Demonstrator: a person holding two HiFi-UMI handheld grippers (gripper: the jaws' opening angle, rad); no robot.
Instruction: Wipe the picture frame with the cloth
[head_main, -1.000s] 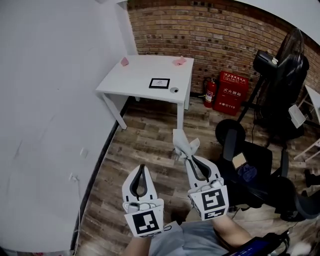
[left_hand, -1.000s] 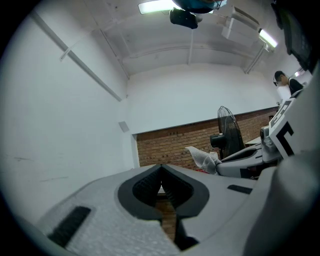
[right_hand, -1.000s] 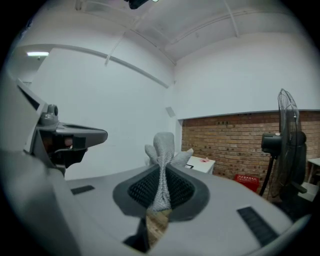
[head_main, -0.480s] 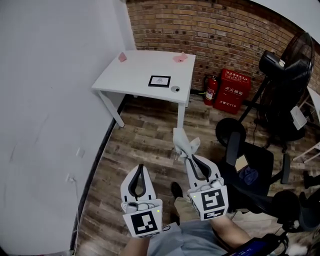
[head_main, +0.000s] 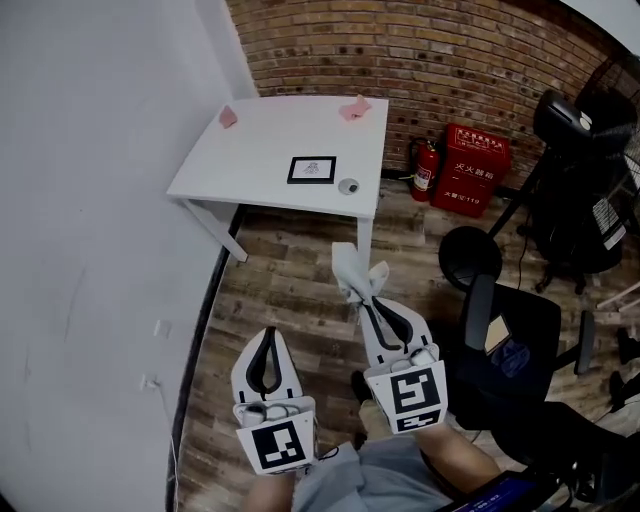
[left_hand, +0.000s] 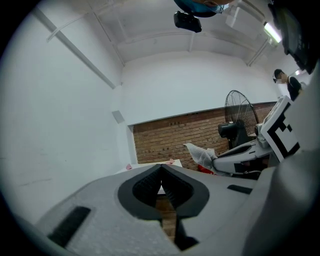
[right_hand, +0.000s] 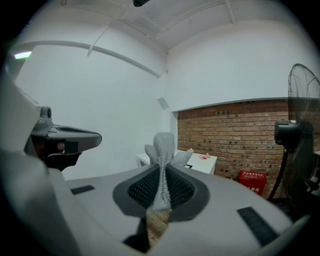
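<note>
— Closer than a second ago, the white table (head_main: 262, 150) is filling more of the head view, and both grippers are still being carried out in front over the wooden floor (head_main: 290, 290), well short of the table.
— What are the claws doing?
— Nearest, the left gripper (head_main: 268, 332) is travelling with its jaws pressed together on nothing. Just beside it, the right gripper (head_main: 372, 302) is pinching the cloth (head_main: 352, 270), whose loose white end is sticking up past the jaw tips toward the table.
— Anything crowding the way?
— A black office chair (head_main: 505, 345) is sitting off to the right, short of the table's right front corner.
— And on the table?
— The picture frame (head_main: 312, 170) is lying flat near the table's front edge, right of its middle, well apart from the cloth. A small round thing (head_main: 348, 186) is resting just right of the frame; whether it is holding anything, I cannot tell. One pink scrap (head_main: 228, 117) is lying at the table's far left corner and a second pink scrap (head_main: 353, 108) near its far right corner.
— Beyond that?
— Right of the table, a fire extinguisher (head_main: 424, 172) and a red box (head_main: 470, 170) are standing against the brick wall (head_main: 400, 50); the box is hiding its contents. A black fan (head_main: 585, 130) is standing farther right still.
</note>
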